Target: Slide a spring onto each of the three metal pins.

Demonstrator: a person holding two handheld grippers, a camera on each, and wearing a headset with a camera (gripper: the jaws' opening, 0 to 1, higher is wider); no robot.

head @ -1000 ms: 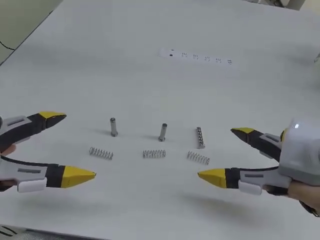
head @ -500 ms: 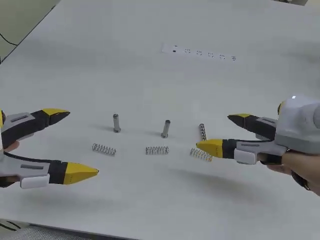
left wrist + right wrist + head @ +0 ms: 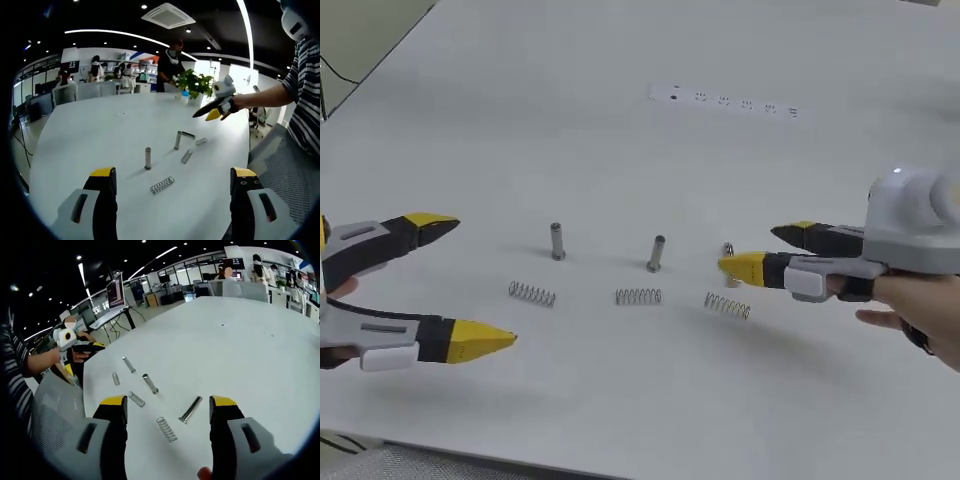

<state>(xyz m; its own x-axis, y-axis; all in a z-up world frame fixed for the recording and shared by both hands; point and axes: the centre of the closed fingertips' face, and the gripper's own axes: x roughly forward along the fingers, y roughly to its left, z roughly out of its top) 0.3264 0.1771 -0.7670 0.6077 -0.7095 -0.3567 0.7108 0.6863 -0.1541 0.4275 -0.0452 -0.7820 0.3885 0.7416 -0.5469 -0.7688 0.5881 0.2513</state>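
r tongs (image 3: 169,402) wide open, nearest pin (image 3: 190,409) + spring (image 3: 166,429) ahead btwn jaws; l tongs (image 3: 470,283) wide, well apart.

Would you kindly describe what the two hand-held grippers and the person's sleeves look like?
The left hand-held gripper and the right hand-held gripper look alike. Each has two long, tapering black jaws with yellow tips and pale grey plates along the sides. The person wears a sleeve with dark and white stripes.
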